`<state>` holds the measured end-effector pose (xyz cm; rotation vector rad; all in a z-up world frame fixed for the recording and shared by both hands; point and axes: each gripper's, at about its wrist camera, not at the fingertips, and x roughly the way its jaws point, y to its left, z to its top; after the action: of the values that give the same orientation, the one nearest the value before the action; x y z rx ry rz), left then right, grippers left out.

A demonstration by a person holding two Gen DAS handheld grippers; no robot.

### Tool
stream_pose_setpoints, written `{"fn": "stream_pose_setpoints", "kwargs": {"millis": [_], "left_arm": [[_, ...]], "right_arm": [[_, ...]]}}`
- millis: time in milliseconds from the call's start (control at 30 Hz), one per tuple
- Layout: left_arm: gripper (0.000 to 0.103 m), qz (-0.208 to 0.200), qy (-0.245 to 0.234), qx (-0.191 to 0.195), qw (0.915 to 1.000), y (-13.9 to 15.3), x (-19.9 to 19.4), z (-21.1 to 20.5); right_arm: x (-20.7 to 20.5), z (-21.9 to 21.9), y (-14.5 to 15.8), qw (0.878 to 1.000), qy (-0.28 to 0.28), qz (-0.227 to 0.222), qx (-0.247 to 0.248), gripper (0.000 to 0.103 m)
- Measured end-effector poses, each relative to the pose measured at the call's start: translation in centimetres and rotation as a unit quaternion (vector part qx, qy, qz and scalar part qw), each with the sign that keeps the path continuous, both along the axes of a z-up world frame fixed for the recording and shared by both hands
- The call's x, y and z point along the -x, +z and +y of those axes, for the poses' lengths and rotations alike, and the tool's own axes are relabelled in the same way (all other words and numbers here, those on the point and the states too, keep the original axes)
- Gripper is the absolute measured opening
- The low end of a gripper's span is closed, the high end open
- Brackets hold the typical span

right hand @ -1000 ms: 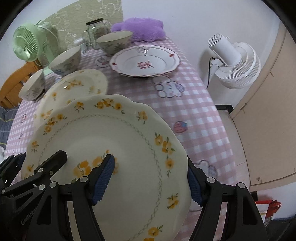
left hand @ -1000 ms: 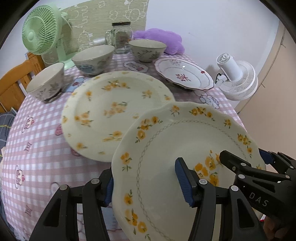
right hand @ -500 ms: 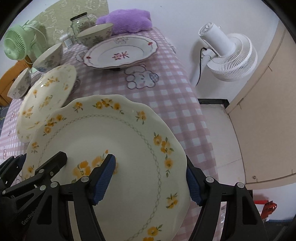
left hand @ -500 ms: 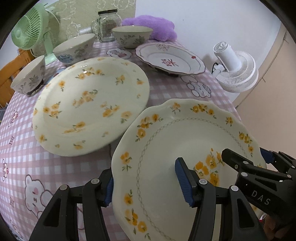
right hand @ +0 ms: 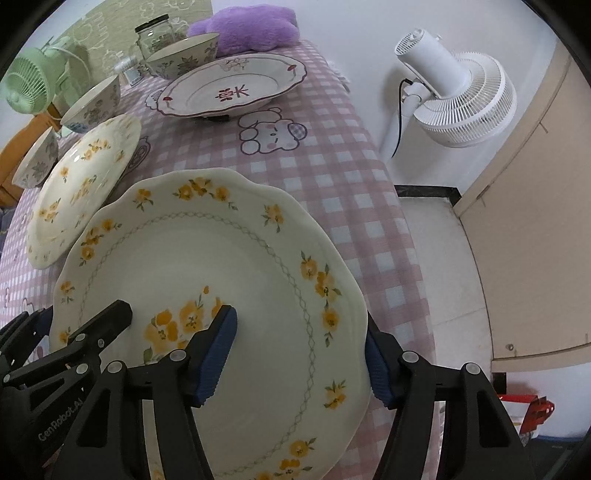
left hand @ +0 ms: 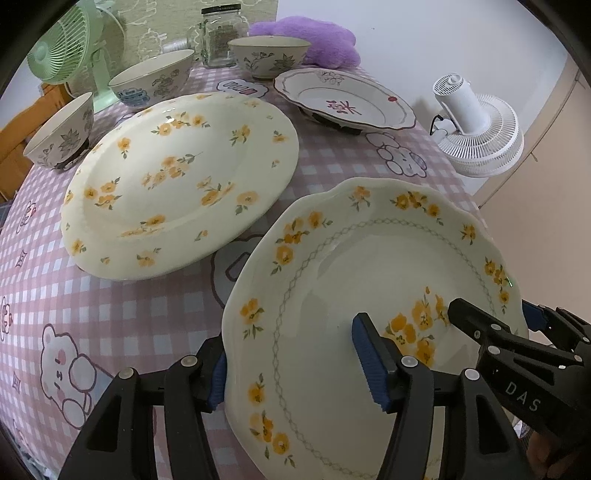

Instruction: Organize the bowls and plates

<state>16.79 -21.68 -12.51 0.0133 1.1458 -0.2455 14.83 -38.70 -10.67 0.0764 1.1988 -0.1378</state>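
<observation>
On my left view, the pink checked cloth [left hand: 110,314] carries a flowered plate [left hand: 177,184], three empty bowls [left hand: 155,79] and a jar [left hand: 221,35]. My left gripper [left hand: 291,363] straddles the scalloped plate [left hand: 369,280], jaws opening.

On my right view, a white fan [right hand: 458,92] stands by the table. My right gripper [right hand: 299,356] straddles the same plate's rim, jaws closing; I can't tell whether the pads press.

a home dining spot: a table under a pink checked cloth [left hand: 110,314] printed with cartoon bears, set with flowered plates [left hand: 177,184] and bowls [left hand: 151,81]. a glass jar [left hand: 221,37], a purple plush cushion [left hand: 306,40] and a green desk fan [left hand: 62,48] stand at the back; a white floor fan [right hand: 458,99] beside.
</observation>
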Motion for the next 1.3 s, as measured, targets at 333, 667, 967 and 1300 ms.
{"fn": "stream_pose_setpoints", "kwargs": {"millis": [333,667,967,1300], "left_arm": [[0.072,0.002,-0.029,-0.009,0.9995,0.5,0.2,0.2],[0.092,-0.044,-0.09,-0.002,0.995,3.9,1.1,1.7],[0.092,-0.056,-0.086,0.014,0.9946,6.4,0.0,5.8],[0.092,-0.089,-0.057,0.019,0.9942,9.3,-1.6,12.3]], "right_arm": [[0.2,0.5,0.5,1.0,-0.017,-0.002,-0.001,0.069],[1.0,1.4,3.6,0.997,-0.072,-0.034,0.004,0.069],[1.2,6.9,7.0,0.995,-0.057,-0.08,0.007,0.083],[-0.1,14.1,10.1,0.989,-0.052,-0.133,0.026,0.083]]}}
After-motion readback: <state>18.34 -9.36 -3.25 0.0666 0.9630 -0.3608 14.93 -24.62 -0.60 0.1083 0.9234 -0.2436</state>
